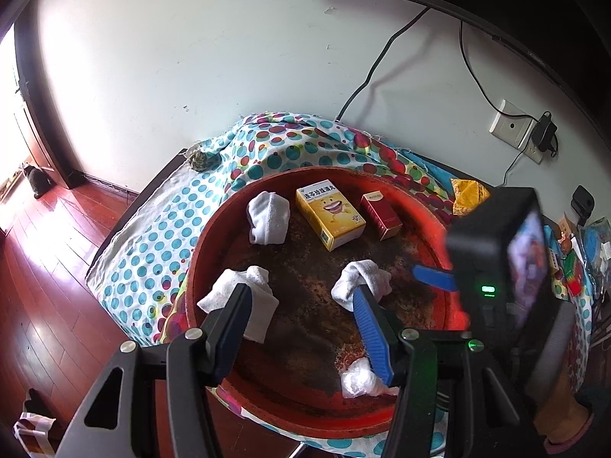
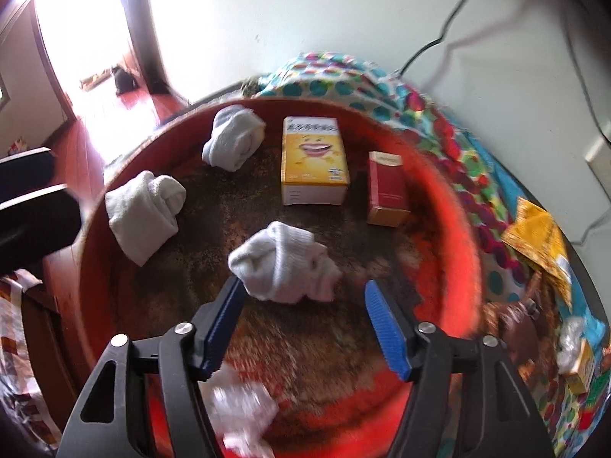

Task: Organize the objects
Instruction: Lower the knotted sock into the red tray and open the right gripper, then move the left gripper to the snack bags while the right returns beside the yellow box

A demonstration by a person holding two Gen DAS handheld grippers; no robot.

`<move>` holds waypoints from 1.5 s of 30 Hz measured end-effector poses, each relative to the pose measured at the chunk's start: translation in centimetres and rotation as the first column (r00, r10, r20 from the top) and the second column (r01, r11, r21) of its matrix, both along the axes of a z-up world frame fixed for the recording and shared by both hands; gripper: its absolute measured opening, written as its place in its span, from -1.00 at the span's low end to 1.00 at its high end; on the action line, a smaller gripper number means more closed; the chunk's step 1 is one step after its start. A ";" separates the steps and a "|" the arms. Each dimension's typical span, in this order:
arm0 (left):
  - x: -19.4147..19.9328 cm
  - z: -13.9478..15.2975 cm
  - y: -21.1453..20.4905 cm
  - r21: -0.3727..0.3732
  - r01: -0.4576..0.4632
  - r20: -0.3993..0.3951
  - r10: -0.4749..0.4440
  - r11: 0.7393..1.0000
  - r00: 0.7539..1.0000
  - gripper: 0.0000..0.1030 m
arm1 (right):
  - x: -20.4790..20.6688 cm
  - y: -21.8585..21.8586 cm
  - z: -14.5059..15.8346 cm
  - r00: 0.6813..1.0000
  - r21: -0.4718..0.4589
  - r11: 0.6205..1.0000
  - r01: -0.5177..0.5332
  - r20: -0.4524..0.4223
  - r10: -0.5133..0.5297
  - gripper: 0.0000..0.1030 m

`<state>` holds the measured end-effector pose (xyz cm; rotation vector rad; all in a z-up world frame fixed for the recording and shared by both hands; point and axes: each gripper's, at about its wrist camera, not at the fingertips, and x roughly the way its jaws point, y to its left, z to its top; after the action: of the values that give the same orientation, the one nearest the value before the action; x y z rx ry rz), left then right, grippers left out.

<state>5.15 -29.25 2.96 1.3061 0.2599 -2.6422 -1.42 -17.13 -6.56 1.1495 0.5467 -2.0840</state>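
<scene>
A round red tray [image 1: 198,252] [image 2: 462,236] holds three rolled white socks, a yellow box [image 1: 330,213] [image 2: 315,164], a red box [image 1: 382,212] [image 2: 385,189] and crumpled white paper [image 1: 359,379] [image 2: 240,408]. My left gripper [image 1: 301,294] is open and empty above the tray's near half, between a sock on the left [image 1: 244,297] and a middle sock [image 1: 362,278]. My right gripper [image 2: 301,294] is open and empty, just short of the middle sock [image 2: 286,263]. A far sock [image 1: 267,217] [image 2: 233,139] lies at the back. The right gripper's body [image 1: 500,252] shows in the left wrist view.
The tray rests on a polka-dot cloth [image 1: 152,252] [image 2: 382,87] over a dark table against a white wall. A yellow packet [image 1: 467,194] [image 2: 538,236] and clutter lie to the right. Cables [image 1: 378,65] hang down the wall. Red wood floor [image 1: 46,286] lies to the left.
</scene>
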 end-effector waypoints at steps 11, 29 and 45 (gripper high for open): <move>-0.1 0.1 1.2 -0.013 0.033 0.000 -0.033 0.999 0.999 0.10 | -3.4 18.0 3.5 0.947 -0.088 0.945 0.314 -0.036 -0.318 0.45; -1.6 -1.7 6.8 -0.040 0.161 0.047 -0.159 0.986 0.986 0.11 | -14.2 36.1 -1.8 0.716 -0.035 0.716 0.698 0.051 -0.696 0.54; -3.8 -4.0 12.4 -0.043 0.309 0.126 -0.302 0.950 0.945 0.11 | -16.2 35.9 -3.8 0.703 -0.071 0.701 0.710 0.025 -0.710 0.78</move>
<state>1.34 -16.80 -1.06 1.5892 -0.0475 -2.7766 -17.60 18.76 -10.41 1.4684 -0.0174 -2.7243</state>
